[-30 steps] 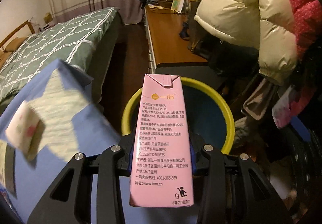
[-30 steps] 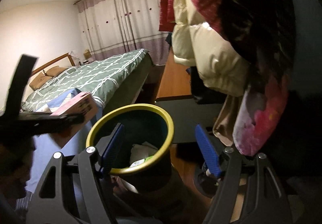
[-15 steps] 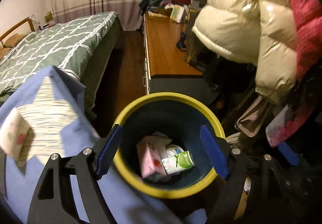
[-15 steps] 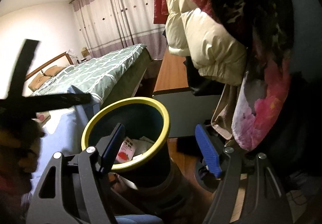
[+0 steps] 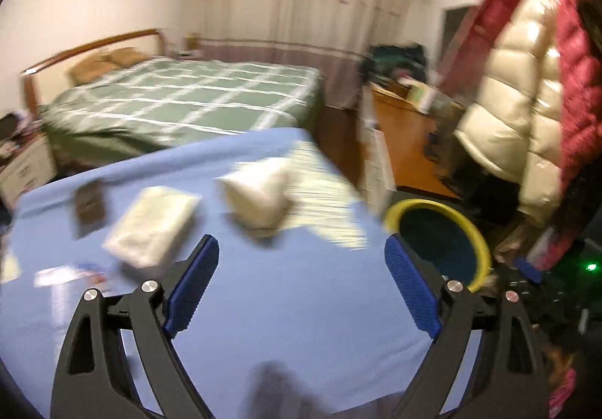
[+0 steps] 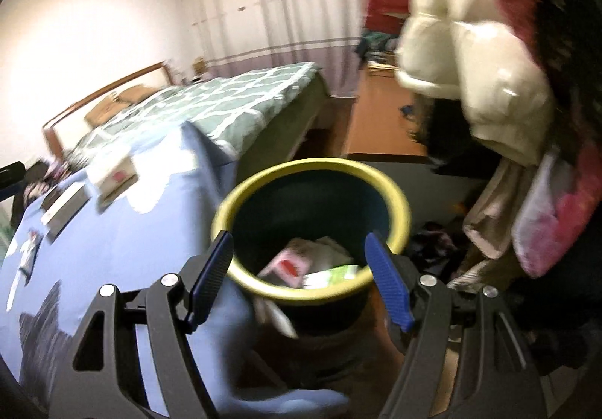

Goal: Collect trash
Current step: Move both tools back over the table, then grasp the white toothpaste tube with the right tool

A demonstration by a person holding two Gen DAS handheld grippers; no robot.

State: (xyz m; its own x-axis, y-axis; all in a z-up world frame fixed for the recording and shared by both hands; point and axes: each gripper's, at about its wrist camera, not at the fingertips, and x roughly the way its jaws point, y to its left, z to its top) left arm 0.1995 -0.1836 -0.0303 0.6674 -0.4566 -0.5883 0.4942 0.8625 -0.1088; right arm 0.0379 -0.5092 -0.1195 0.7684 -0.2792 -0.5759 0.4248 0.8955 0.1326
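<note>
A: Left gripper [image 5: 301, 279] jaws have just been opening, now wide, nothing between them. Below it, the blue cloth [image 5: 286, 306] on the table

B: Right gripper [image 6: 297, 276]?

A: Spread too, empty, hanging over the yellow-rimmed bin [image 6: 395, 200]. Bin stands just beside the table edge; the pink carton [image 6: 289, 261] lies inside with a green-and-white pack [image 6: 331, 274] against it

B: What trash is left on the cloth?

A: Heavy blur, so loosely: a white puffy pack [image 5: 259, 193] ahead of the left fingers, a flatter white packet [image 5: 154, 223] nearer and to its left, a small dark wrapper [image 5: 88, 206] further left, paper scraps [image 5: 64, 274] at the near left edge

B: How would the puffy one handle?

A: Judging by shape, light and soft, likely a tissue pack or film pouch: it should give under the pads and may be slick. I'd take it across the middle of its narrow width, not by a corner

B: Orientation?

A: Long axis looks to run roughly left to right across the view, tilted a bit; too smeared to swear to. The flat packet runs diagonally, far end up and right, near end toward the left finger [image 5: 193, 279]

B: Risk?

A: A thin flat packet may slide on the cloth instead of lifting; pads would need to come in low along its long edges
</note>
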